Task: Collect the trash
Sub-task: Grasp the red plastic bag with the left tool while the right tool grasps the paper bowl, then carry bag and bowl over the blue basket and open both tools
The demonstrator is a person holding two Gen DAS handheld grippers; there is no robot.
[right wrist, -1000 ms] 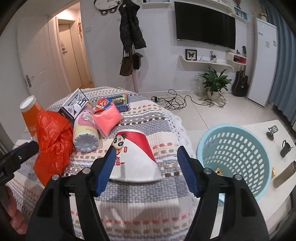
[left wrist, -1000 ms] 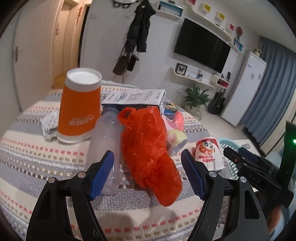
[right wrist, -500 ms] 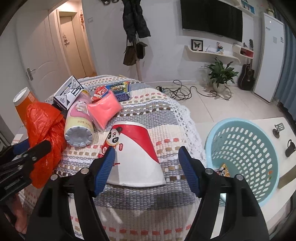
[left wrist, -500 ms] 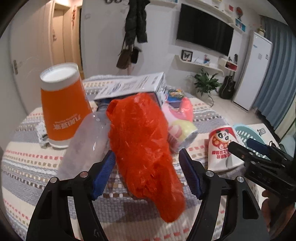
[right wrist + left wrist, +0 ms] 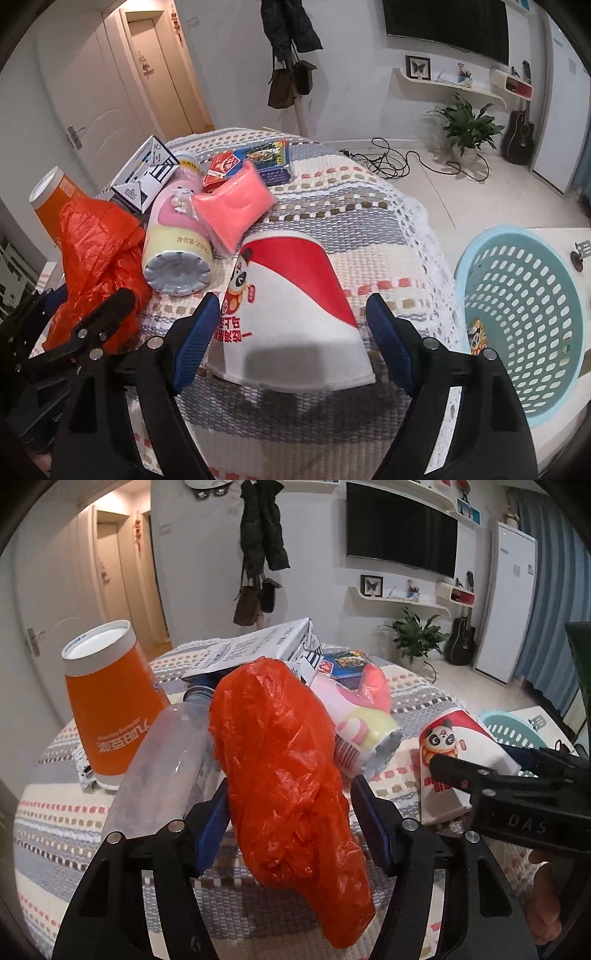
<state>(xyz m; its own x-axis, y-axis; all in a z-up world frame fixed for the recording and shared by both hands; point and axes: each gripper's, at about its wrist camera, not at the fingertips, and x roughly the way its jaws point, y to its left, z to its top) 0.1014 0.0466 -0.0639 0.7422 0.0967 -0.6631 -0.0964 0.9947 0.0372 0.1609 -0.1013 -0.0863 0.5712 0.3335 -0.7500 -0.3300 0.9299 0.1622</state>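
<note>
Tools both spread wide, left tool [image 5: 290, 825] straddling the orange plastic bag [image 5: 284, 760] on the bench [image 5: 55, 812], right tool [image 5: 291, 338] flanking the toppled panda paper cup [image 5: 291, 310] — best squeezed gently mid-body, then swung into the blue basket [image 5: 524, 325] just beside.

Right gripper [image 5: 291, 332] spread wide, blue pads either side of a flattened red-and-white panda cup [image 5: 291, 314] lying on the woven cloth [image 5: 369, 229]; pads close to the cup's edges, contact not clear. Behind the cup: pink pouch [image 5: 232, 206] leaning on a pink-and-yellow bottle [image 5: 177, 243] on its side, base toward the camera. Orange bag [image 5: 99, 254] at left, with the left gripper [image 5: 74, 332] in front of it. Blue basket [image 5: 524, 325] at right, off the cloth, a wrapper inside.
</note>
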